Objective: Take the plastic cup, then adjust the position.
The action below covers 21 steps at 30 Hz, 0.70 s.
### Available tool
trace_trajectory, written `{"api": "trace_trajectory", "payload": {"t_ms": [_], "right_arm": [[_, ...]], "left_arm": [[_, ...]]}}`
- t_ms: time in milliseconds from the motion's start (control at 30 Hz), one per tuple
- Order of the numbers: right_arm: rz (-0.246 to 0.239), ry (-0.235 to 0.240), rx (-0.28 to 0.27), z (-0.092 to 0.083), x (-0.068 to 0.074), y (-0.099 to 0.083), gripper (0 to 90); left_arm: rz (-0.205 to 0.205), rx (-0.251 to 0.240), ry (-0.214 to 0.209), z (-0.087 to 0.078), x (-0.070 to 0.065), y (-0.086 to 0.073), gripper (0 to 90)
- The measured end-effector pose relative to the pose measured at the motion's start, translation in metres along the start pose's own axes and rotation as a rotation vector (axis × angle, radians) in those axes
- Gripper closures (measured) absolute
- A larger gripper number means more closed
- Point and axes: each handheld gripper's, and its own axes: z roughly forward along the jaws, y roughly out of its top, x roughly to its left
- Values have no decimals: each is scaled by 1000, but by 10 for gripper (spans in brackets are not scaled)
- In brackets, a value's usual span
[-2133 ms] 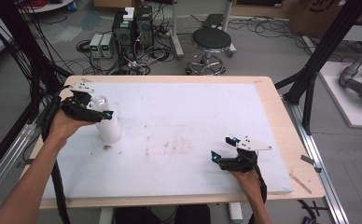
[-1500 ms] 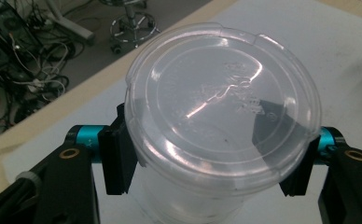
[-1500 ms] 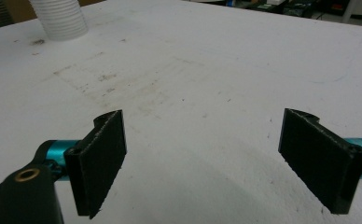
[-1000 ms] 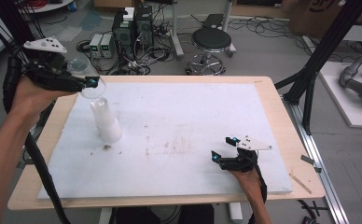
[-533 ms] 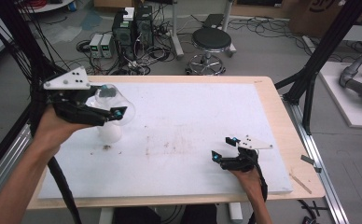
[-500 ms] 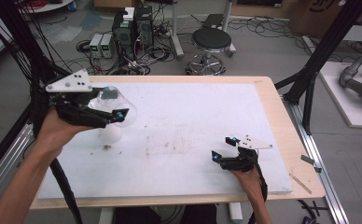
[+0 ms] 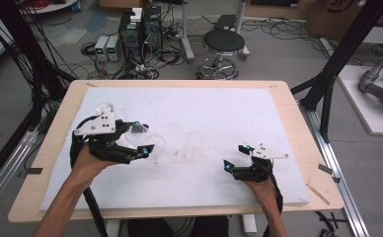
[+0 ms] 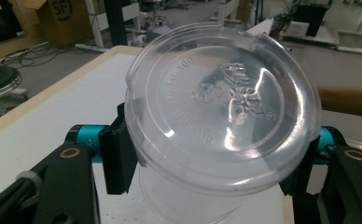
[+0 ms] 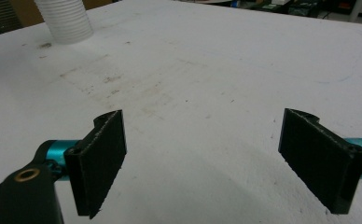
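Observation:
My left gripper (image 7: 142, 138) is low over the left part of the white table top (image 7: 219, 123). It is shut on a clear plastic cup (image 7: 151, 143) held on its side. In the left gripper view the cup's embossed round base (image 8: 221, 107) faces the camera, and both black pads (image 8: 118, 154) press its wall. Just behind that hand, the top of a white ribbed cup stack (image 7: 105, 107) shows; the stack's lower part (image 9: 65, 21) stands far off in the right gripper view. My right gripper (image 7: 237, 158) rests near the front right, open, with bare table between its pads (image 9: 100, 158).
The wooden table edge (image 7: 179, 83) frames the white top. Beyond the far edge, a black stool (image 7: 223, 44) and computer boxes (image 7: 140, 24) stand on the floor. A black frame post (image 7: 337, 59) rises at the right.
My left hand has come down from high at the far left to just above the table, moving nearer and rightward with the clear cup still gripped. The right hand has stayed put.

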Motion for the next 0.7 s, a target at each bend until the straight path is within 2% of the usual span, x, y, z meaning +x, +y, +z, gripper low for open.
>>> {"api": "trace_trajectory", "payload": {"t_ms": [100,233,400,700], "right_arm": [[2,1,-1,0,0,0,151],[3,3,-3,0,0,0,151],[-3,0,-2,0,0,0,151],[9,13,-5,-1,-1,0,151]], "left_arm": [[-11,-11,-11,7,1,-13,343],[-4,-17,-31,13,1,-23,343],[1,-23,-55,19,1,-30,344],[-10,-28,-57,22,5,-33,344]]}}
